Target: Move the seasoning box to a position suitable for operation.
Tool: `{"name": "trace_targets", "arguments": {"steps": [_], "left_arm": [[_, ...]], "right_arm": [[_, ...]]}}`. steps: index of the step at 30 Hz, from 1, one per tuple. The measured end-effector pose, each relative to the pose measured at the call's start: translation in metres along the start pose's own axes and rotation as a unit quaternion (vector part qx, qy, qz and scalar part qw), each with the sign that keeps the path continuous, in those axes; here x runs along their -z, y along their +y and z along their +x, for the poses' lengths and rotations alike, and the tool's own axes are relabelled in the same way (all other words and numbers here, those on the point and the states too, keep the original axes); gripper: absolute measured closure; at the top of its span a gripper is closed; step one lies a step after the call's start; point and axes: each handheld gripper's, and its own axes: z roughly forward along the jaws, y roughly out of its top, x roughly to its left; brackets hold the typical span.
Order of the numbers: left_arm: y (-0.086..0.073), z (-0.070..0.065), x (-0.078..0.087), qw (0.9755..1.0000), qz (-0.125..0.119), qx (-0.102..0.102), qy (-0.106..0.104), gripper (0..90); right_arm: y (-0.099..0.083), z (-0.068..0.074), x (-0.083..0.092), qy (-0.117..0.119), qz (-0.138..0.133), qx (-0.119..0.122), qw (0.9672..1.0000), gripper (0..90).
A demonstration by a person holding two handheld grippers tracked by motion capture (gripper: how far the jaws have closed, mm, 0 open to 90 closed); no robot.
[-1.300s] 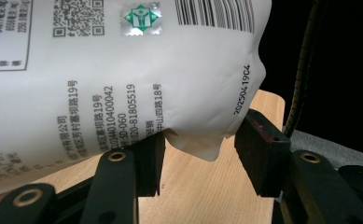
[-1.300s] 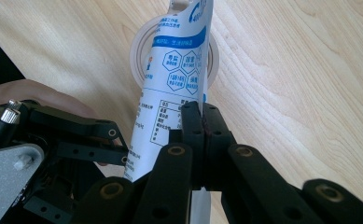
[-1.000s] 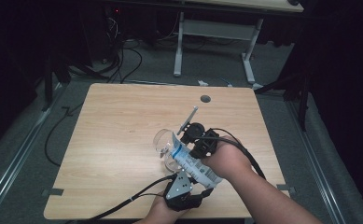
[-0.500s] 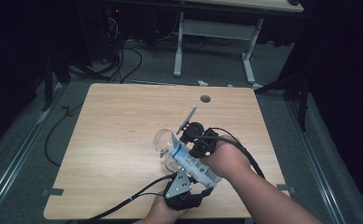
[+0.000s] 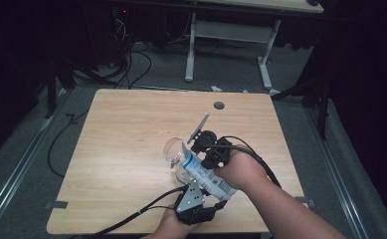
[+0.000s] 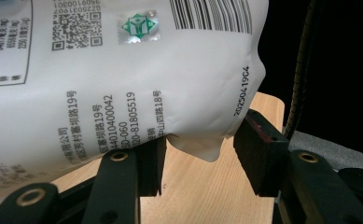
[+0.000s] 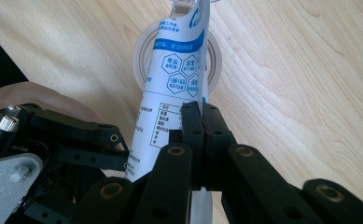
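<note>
A white pouch [image 5: 207, 175] with blue print is tilted, its top corner pointing down at the mouth of a clear glass [image 5: 172, 151] on the wooden table [image 5: 126, 124]. My right gripper [image 5: 201, 152] is shut on the pouch's side edge; in the right gripper view its jaws [image 7: 200, 112] pinch the pouch [image 7: 172, 74] just above the glass rim [image 7: 142, 56]. At the table's front edge my left gripper [image 5: 197, 199] holds the pouch's bottom end. In the left gripper view the bulging pouch [image 6: 123, 84] sits between the pads of that gripper [image 6: 200, 156], which press on its sides.
A round hole [image 5: 219, 105] lies near the table's far edge. A cable [image 5: 131, 216] trails off the front left. Beyond the table stand another desk's legs [image 5: 265, 59] and floor cables [image 5: 131, 64]. The table's left half is bare wood.
</note>
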Motion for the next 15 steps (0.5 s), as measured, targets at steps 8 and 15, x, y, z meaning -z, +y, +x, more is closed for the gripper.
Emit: {"name": "trace_targets", "arguments": {"steps": [8, 15], "left_arm": [[0.0005, 0.0015, -0.0001, 1.0, 0.001, 0.002, 0.002, 54.8], [0.0006, 0.0023, -0.0011, 1.0, -0.001, 0.004, 0.003, 54.9]], "right_arm": [[0.0021, 0.002, -0.0007, -0.01, 0.001, -0.004, 0.9999, 90.0], [0.0025, 0.0003, -0.0013, -0.008, -0.001, -0.002, 1.0, 90.0]]}}
